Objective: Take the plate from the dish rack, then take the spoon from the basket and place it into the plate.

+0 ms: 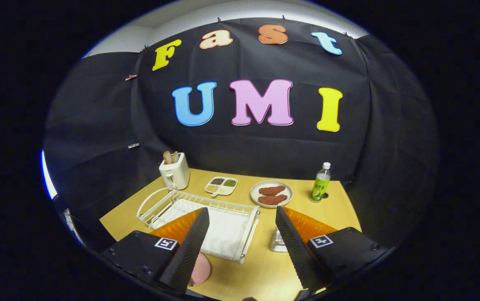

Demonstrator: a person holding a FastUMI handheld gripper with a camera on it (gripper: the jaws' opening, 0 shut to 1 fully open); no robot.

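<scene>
Plate (201,269): one, perhaps pink | rack (240,207): one | fingers (190,246) apart

Black cloth wall (265,150) hangs creased behind light wooden bench (261,267), wrapping round both its sides. Above cloth, pale wall or ceiling strip (206,14), brightly lit. Left of bench, thin bright sliver (47,175) at cloth's edge.

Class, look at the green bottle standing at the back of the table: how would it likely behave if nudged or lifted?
The bottle stands tall and narrow near the table edge, so a sideways nudge would probably tip it. Its round body would likely roll once down. It looks like smooth plastic, perhaps slippery. The gripper is open, well short of it.
</scene>
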